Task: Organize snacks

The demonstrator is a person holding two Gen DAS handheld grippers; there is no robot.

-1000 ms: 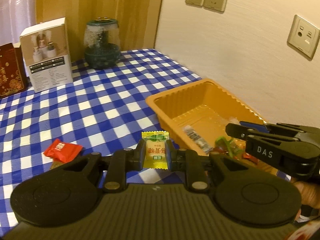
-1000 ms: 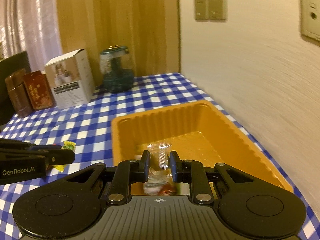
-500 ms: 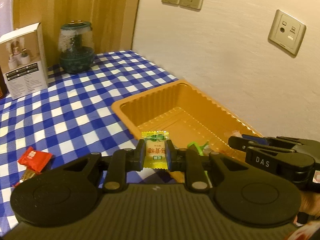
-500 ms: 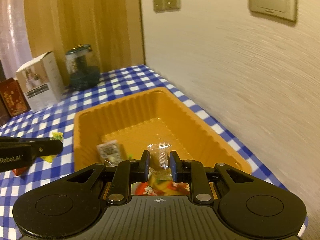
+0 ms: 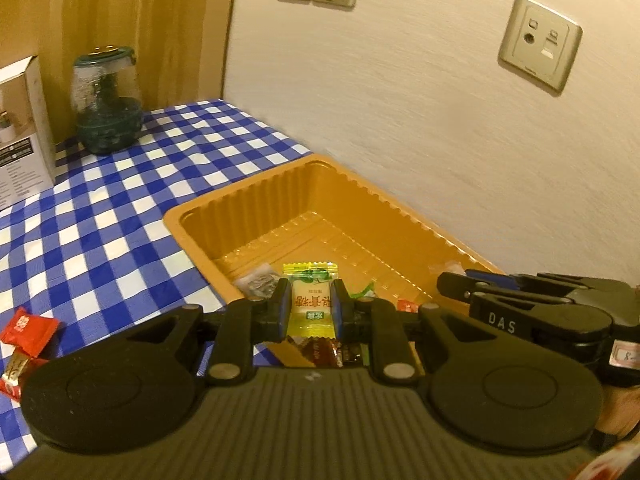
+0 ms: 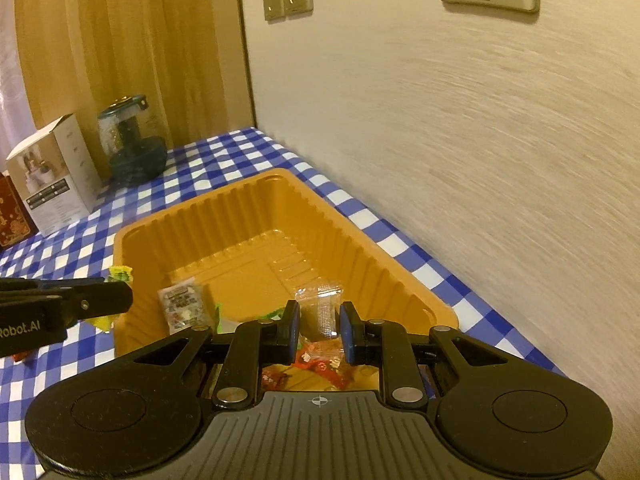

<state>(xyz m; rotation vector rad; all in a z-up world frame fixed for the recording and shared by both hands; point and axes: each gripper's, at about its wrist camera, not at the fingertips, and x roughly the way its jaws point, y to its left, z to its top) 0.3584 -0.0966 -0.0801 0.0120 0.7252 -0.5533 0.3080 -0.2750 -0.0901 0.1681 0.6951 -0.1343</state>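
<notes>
Left gripper (image 5: 308, 310): pinching a yellow candy (image 5: 310, 300) flat between its blue pads, poised over the near left corner of the orange tray (image 5: 280, 196).
Right gripper (image 6: 319, 328): jaws drawn in on a clear-wrapped sweet (image 6: 322, 306), held above the near end of the tray, toward its wall side.
Tray: sits on the checked tablecloth (image 5: 112, 200) along the wall edge of the table; its far half is bare.
Already in the tray: a grey-printed packet (image 6: 182, 304) by the left wall, something green beside it, and red-and-orange wrappers (image 6: 320, 364) at the near end under the right gripper.
Still loose: 1 red packet (image 5: 26, 330) on the cloth near the left edge of the left wrist view, with a second wrapper just beside it.
Step in hand: judged to be delivery, with 2 snacks carried at once and both over the tray.
Next move: each gripper needs to spread its pads so the snack falls inside the walls; the yellow candy hangs close to the rim, so easing the left hand further over the tray floor first looks wise.
After that: the red packet is the likely next pick.
Bystanders: a glass jar (image 5: 106, 108) and a white box (image 6: 56, 176) at the far corner, well apart from the tray.
</notes>
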